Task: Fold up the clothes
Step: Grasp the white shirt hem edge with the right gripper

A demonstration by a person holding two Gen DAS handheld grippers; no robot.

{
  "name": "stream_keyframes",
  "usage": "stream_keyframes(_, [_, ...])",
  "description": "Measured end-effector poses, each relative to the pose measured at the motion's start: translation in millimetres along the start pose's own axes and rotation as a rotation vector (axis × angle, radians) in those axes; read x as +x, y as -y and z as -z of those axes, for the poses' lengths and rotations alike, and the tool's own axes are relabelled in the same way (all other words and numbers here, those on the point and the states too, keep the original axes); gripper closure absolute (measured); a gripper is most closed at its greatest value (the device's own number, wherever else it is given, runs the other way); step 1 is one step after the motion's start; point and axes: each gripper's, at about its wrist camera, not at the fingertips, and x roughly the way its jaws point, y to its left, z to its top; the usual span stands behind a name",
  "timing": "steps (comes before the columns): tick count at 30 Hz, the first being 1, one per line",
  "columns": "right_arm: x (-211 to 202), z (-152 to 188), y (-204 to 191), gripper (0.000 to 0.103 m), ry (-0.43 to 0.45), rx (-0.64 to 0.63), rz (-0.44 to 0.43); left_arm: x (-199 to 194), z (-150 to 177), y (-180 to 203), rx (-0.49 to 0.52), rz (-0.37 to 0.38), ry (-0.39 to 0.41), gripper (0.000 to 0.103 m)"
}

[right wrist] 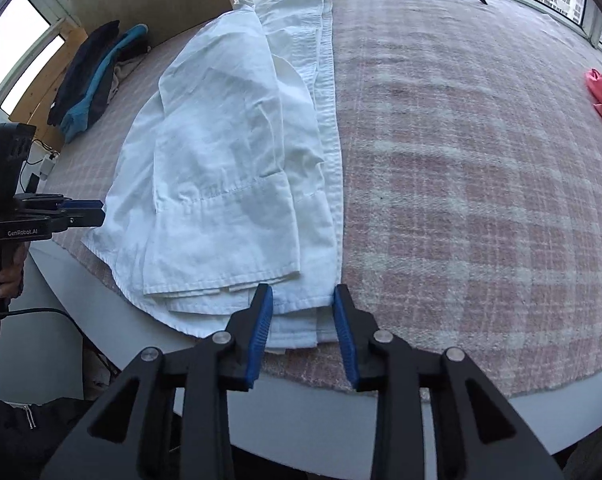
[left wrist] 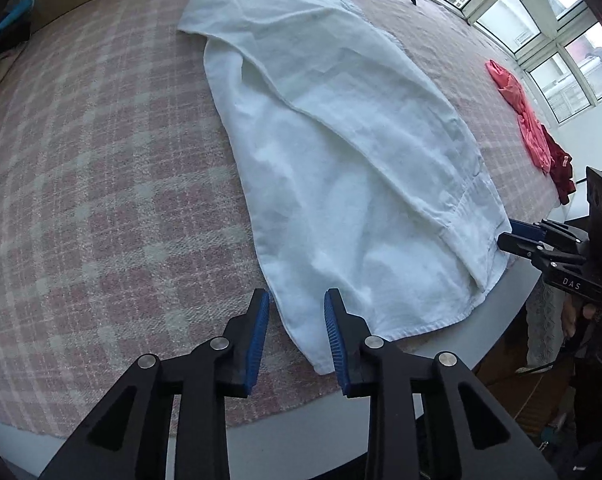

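With its sides already folded inward, a white shirt (left wrist: 341, 152) is seen lying lengthwise mid-frame on the plaid tabletop (left wrist: 101, 200); left gripper (left wrist: 297, 336) and right gripper (right wrist: 303, 332) jaws stand apart at its hem, crosswise folds judged outstanding.

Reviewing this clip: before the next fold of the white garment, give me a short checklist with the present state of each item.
1. White garment lies lengthwise on the plaid blanket, sides already folded inward: ok.
2. Left gripper open, near hem corner between its fingers, not pinched: ok.
3. Right gripper open, the other hem corner between its fingers, not pinched: ok.
4. Both grippers at the same near hem, one at each corner: ok.
5. Far blanket beyond the garment free for a fold; pink clothes lie well aside: ok.
6. Garment smooth: not ok, loose wrinkled layers near the hem.
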Motion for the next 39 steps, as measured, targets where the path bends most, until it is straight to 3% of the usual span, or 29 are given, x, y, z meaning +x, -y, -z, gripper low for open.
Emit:
stream_keyframes(7, [5.3,0.1,-23.8,0.067,-0.015,-0.104,0.091,9.5,6.0,16.8,0.066,-0.049,-0.002,0.070])
stream_keyframes(8, [5.4,0.1,-24.8,0.070,-0.012,-0.111,0.088,10.6,7.0,19.0,0.077,-0.055,0.000,0.071])
stream_keyframes(10, [6.4,0.1,-25.7,0.080,-0.021,-0.119,0.066,13.2,7.9,22.0,0.099,-0.064,0.002,0.084])
stream_keyframes(11, [7.0,-0.1,-25.9,0.088,-0.027,-0.122,0.055,15.2,7.9,21.5,0.097,-0.052,-0.005,0.099])
stream_keyframes(13, [7.0,-1.6,-25.9,0.089,-0.029,-0.124,0.044,16.3,7.9,18.5,0.076,-0.020,-0.005,0.100])
stream_keyframes(14, [6.3,-2.7,-23.5,0.094,-0.033,-0.106,0.008,16.2,8.2,16.6,0.068,0.000,-0.005,0.101])
stream_keyframes(20, [-16.7,-12.1,-14.0,0.095,0.021,-0.013,-0.135,-8.1,9.0,-1.6,-0.040,0.165,0.033,0.101])
stream_keyframes(26, [-52.8,-34.3,-9.2,0.095,0.117,0.043,-0.205,-51.4,-3.7,-25.1,-0.019,0.213,0.105,0.101])
stream_keyframes(32, [-40.6,-23.5,-9.6,0.092,0.057,-0.002,-0.085,-30.4,-14.1,-23.0,0.005,0.191,0.055,0.101])
stream_keyframes(35, [-21.5,-15.6,-11.8,0.083,0.008,-0.009,0.032,-25.4,-8.0,-32.3,-0.007,0.184,0.028,0.101])
stream_keyframes(39, [-1.1,-3.9,-5.3,0.082,-0.031,0.043,0.077,-22.4,-5.8,-32.8,-0.003,0.178,0.018,0.101])
